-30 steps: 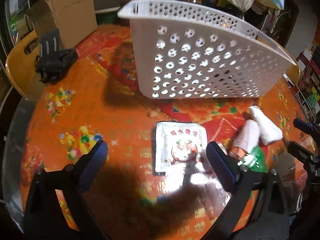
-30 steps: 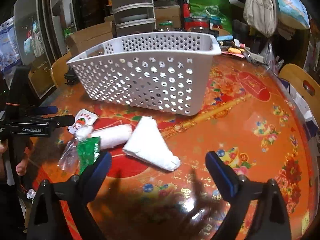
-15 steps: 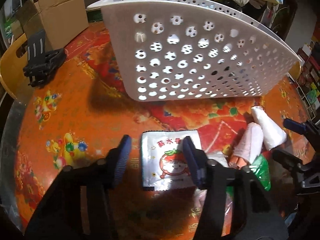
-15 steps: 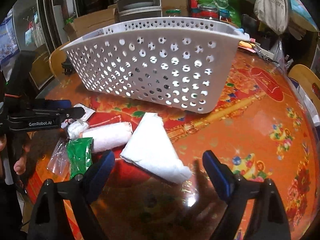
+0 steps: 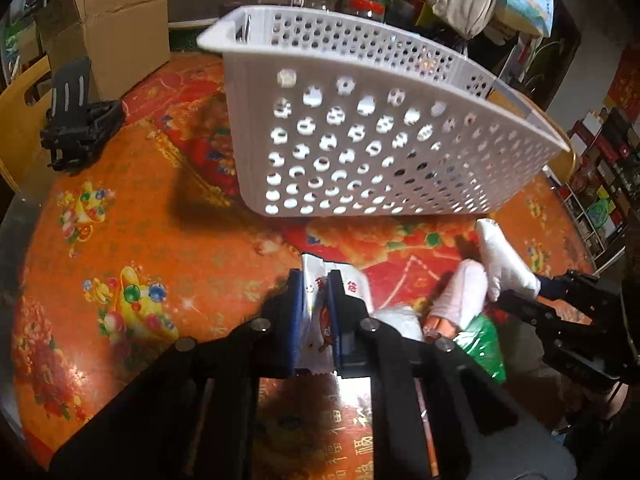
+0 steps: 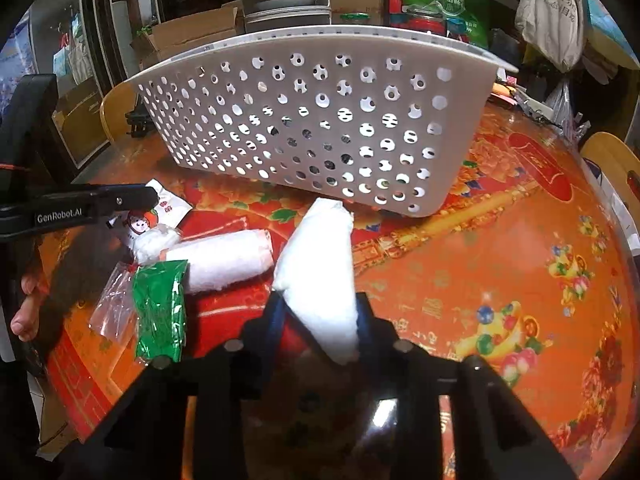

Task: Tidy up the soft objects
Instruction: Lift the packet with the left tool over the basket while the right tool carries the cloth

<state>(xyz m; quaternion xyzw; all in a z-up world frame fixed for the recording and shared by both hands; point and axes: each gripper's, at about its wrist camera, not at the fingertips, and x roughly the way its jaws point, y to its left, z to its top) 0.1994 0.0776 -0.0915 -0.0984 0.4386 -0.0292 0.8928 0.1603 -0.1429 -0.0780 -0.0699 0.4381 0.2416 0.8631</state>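
On the counter (image 5: 132,240) before the white basket (image 5: 380,152), the left tool (image 5: 316,292) is pinched tight on the printed white sachet (image 5: 316,320). Right of it lie a rolled towel (image 6: 228,258) and a green packet (image 6: 160,308). The right tool (image 6: 318,312) is closing on the white folded cloth (image 6: 320,272), pads against its sides.

Your two handheld rigs: matte black plastic left gripper (image 5: 316,280) & right gripper (image 6: 318,304), blue pads (image 5: 295,312), round silver screws, white "GenRobot.AI" lettering, thin orange band on the handle.
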